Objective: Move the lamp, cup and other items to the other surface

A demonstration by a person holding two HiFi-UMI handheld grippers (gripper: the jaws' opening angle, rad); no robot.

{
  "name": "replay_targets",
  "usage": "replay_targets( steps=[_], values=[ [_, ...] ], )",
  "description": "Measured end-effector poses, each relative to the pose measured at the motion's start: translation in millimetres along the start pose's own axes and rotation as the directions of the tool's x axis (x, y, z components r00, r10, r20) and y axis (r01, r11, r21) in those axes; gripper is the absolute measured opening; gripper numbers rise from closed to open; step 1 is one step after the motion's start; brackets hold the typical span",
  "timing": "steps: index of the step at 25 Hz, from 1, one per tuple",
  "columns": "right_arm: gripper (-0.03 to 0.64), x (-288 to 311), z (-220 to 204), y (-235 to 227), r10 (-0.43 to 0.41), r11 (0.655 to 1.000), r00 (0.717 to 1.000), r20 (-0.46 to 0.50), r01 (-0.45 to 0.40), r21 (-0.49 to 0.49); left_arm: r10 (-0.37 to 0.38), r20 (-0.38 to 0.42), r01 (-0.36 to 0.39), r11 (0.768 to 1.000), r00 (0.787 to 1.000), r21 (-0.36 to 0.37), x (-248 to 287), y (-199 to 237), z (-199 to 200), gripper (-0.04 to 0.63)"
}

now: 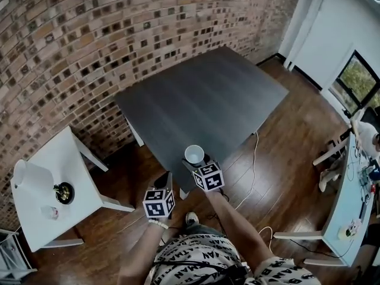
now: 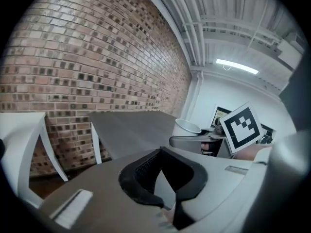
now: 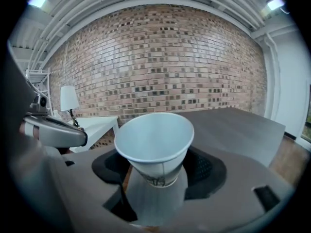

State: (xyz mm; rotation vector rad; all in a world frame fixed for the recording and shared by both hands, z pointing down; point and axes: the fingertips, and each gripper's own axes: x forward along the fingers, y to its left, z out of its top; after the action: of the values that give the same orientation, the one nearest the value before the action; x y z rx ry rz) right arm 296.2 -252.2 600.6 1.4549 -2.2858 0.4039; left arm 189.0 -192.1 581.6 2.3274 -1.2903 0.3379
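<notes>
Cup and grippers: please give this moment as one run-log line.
right gripper: shut on paper cup, mouth up | left gripper: open, empty | lamp: on white table | dark table: ahead

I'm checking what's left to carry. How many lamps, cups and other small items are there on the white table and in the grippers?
Lamps: 1, the lamp on the white table, black base included
Cups: 1, the cup in the right gripper
Other small things: 1, a pale item near the lamp
Total: 3

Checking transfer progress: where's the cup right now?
The cup is held in the right gripper, near the head view's centre, by the near corner of the dark table, right of the left gripper.
</notes>
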Motion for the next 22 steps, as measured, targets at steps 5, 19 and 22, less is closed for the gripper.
replay_targets(
  steps=[5,19,22],
  values=[
    [0.333,-3.8,-25.9,-69.9,-0.067,0.997,0.998,-0.023,0.067,0.038,-0.041,-0.038,0.042,0.999,0.998,0.029,49.5,-37.1,-6.8,0.000],
    [0.334,20.8,-99.0,-189.3,-0.172,0.976,0.982,-0.080,0.181,0.119,-0.124,-0.108,0.131,0.990,0.986,0.059,139.8,-85.0,-26.9,0.000],
    [0.334,27.2,-108.8,-200.9,-0.182,0.973,0.979,-0.093,0.193,0.129,-0.125,-0.117,0.133,0.989,0.985,0.062,150.9,-85.1,-28.3,0.000]
  ],
)
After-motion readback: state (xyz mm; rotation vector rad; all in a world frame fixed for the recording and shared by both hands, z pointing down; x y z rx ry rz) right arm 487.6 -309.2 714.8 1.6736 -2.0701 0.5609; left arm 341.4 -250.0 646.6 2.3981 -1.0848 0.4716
